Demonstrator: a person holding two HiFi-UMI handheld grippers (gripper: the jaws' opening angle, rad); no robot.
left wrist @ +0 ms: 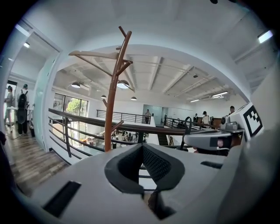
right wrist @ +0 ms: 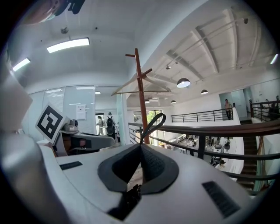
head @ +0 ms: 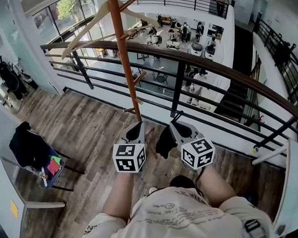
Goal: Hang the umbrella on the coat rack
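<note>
Left claw pressed together, empty | right claw pinching the strap — umbrella dangles beneath it | rack just ahead — beside the railing

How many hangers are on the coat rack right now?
1. A wooden hanger hangs near the top of the coat rack, its arms spreading to either side of the pole. Others could be hidden above the frame.

A curved brown wooden handrail on black metal bars edges the wood-plank floor. A black garment drapes a metal-legged chair at left.
</note>
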